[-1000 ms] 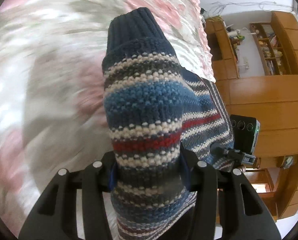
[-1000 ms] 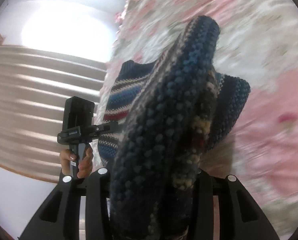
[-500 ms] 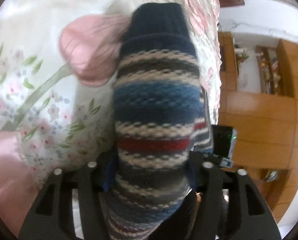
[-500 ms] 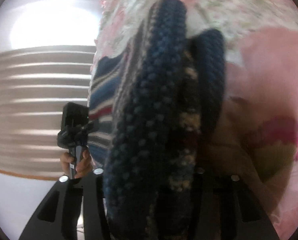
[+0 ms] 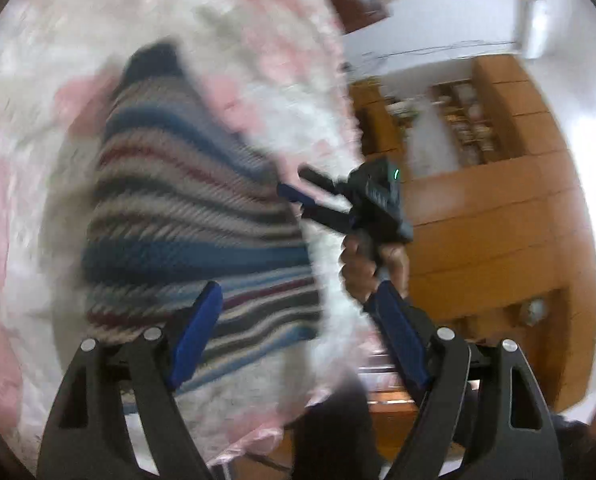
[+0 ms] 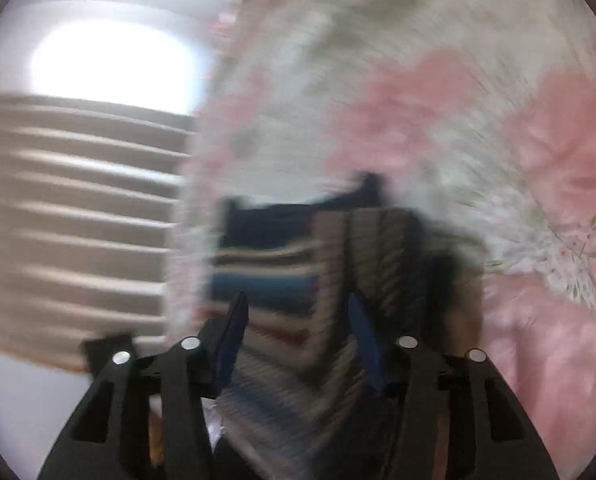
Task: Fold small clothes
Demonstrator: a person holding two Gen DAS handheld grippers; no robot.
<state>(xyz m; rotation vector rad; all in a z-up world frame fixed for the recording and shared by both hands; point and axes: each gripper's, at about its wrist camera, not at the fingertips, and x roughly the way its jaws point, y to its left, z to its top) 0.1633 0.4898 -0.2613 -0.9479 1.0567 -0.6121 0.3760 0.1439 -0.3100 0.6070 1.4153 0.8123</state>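
Observation:
A knitted sweater (image 5: pixel 186 208) with navy, blue, cream and red stripes lies on the floral bedspread (image 5: pixel 238 40), blurred by motion. My left gripper (image 5: pixel 298 288) is open just above the sweater's near hem, with nothing between its blue pads. In the left wrist view, a hand (image 5: pixel 372 268) holds my right gripper (image 5: pixel 298 198) beside the sweater's right edge. In the right wrist view, the right gripper (image 6: pixel 297 304) is open over the sweater (image 6: pixel 282 264). Its sleeve (image 6: pixel 374 248) is folded across the body.
The bedspread (image 6: pixel 418 100) fills most of both views, and its edge runs close to the sweater. Wooden cabinets and shelves (image 5: pixel 498 220) stand beyond the bed. On the other side are a striped curtain (image 6: pixel 78 200) and a bright window (image 6: pixel 110 60).
Both grippers were shut on the hanging sweater; now both have opened and drawn back. The sweater has dropped onto the bedspread and lies there free.

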